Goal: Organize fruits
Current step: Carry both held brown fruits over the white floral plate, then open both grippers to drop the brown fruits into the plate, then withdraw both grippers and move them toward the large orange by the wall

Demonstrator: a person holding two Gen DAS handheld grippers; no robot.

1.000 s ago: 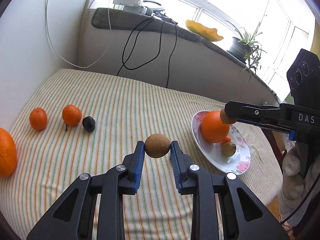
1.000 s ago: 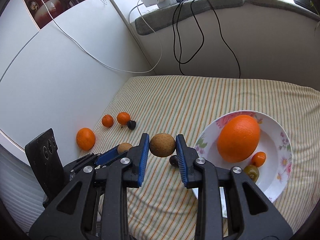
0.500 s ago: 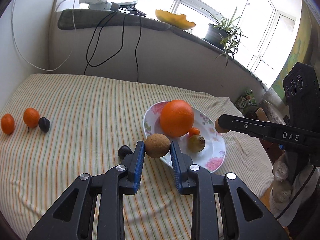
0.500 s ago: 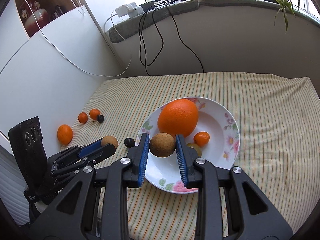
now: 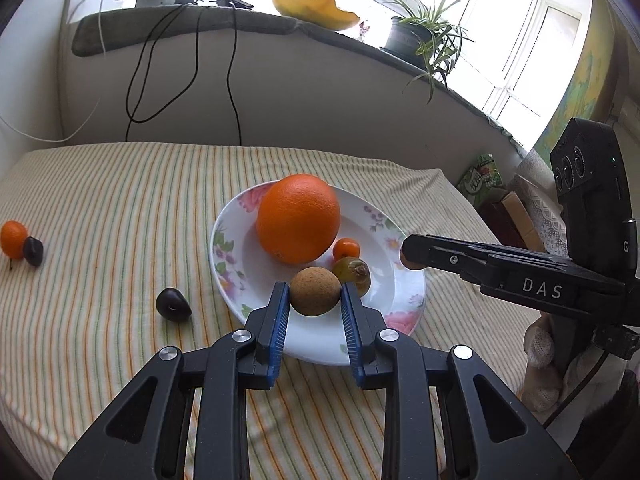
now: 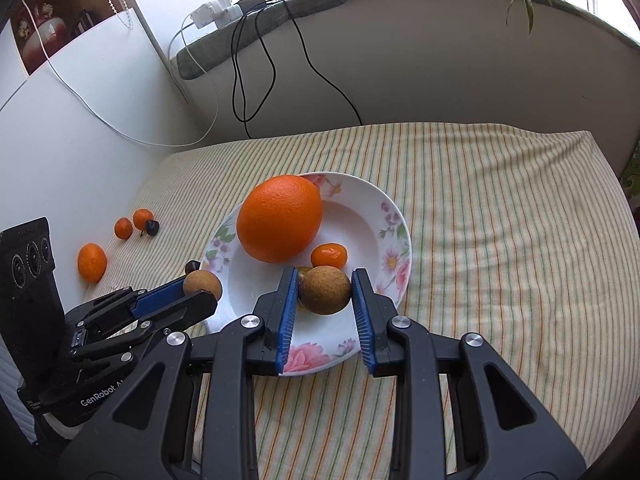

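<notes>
My left gripper [image 5: 314, 292] is shut on a round brown fruit [image 5: 315, 285] and holds it over the near rim of a white floral plate [image 5: 219, 240]. The right gripper [image 6: 325, 280] is shut on a second brown fruit [image 6: 325, 294], also above the plate's [image 6: 394, 216] near side. On the plate lie a big orange [image 5: 298, 218], a small tangerine [image 5: 346, 249] and a greenish fruit [image 5: 356, 274]. Each gripper shows in the other's view: the right one [image 5: 410, 254] from the right, the left one [image 6: 204, 292] at lower left.
A dark plum [image 5: 173, 305] lies on the striped cloth just left of the plate. Further left are a tangerine [image 5: 13, 239] with another plum [image 5: 33, 251], and more tangerines [image 6: 92, 263] near the white wall. Cables hang from the sill behind.
Both grippers have travelled right from the loose fruit side to above the plate and come slightly lower, each still clamped on its brown fruit.
</notes>
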